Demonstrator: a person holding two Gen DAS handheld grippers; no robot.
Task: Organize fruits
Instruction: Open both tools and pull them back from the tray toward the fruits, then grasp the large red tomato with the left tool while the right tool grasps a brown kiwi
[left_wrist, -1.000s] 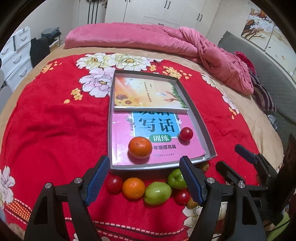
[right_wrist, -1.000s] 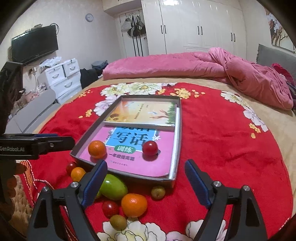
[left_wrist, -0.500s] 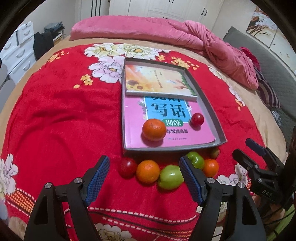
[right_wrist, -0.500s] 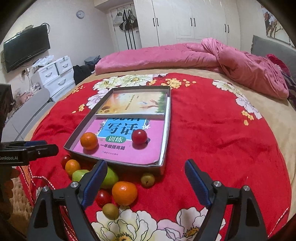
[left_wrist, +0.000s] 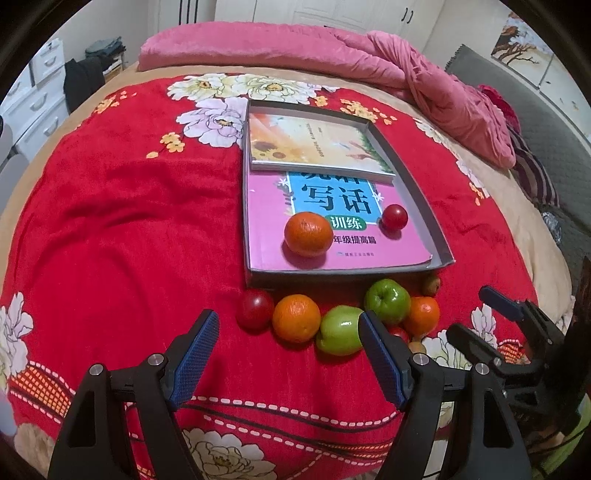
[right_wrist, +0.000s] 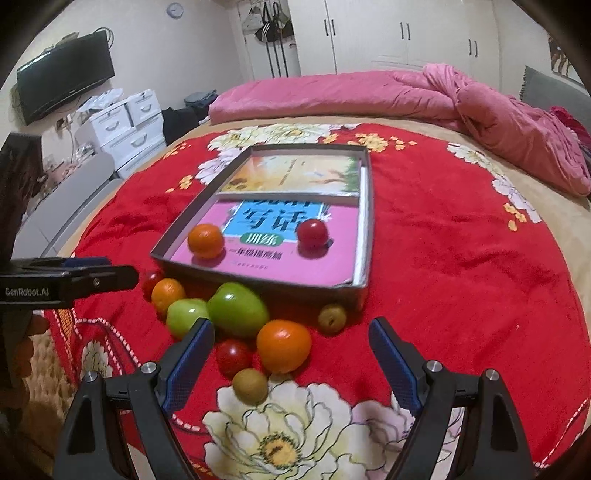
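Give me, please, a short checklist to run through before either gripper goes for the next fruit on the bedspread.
1. Left gripper open and empty: ok.
2. Right gripper open and empty: ok.
3. Fruits still outside the tray: not ok; two green apples, oranges, red and brown fruits lie on the bedspread.
4. Nearest target reachable: ok; an orange lies just ahead of the right gripper.
5. Room in the tray: ok; only one orange and one red fruit sit on the pink book.
6. Fruit stable against rolling: cannot tell.
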